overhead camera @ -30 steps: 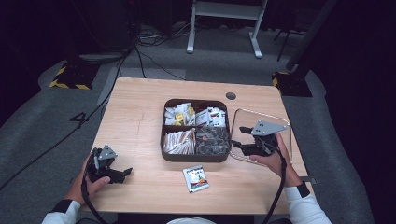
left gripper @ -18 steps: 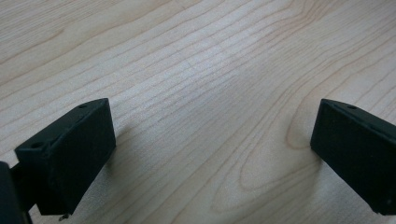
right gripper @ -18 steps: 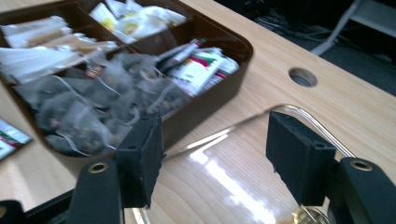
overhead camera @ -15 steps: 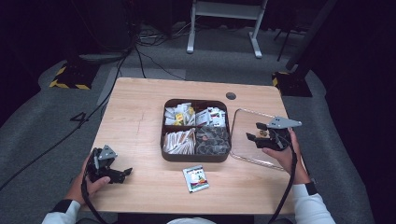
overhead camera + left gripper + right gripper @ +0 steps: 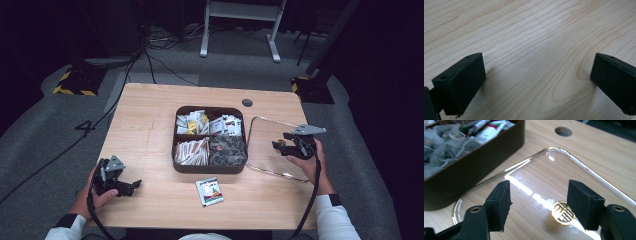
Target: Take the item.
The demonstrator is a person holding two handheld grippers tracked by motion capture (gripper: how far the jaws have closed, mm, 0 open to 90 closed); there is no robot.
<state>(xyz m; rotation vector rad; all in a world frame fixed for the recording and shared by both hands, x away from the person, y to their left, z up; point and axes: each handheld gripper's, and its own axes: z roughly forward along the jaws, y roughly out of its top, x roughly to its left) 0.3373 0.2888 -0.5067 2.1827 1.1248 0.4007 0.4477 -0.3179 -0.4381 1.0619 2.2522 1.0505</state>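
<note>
Lifted and drawn back toward the table's right edge over the last second, the right gripper (image 5: 284, 145) now hangs above the clear lid (image 5: 272, 150), which lies flat on the table (image 5: 150, 115). That looks like a release: lid set down, box open. Its jaws stand wide and hold nothing; the lid's gold knob (image 5: 563, 212) sits just below and between them, probably untouched. The brown box (image 5: 210, 167) lies beyond its left jaw. The left gripper (image 5: 131, 186) rests wide open on bare wood, unmoved, well apart from the loose packet (image 5: 209, 190).
</note>
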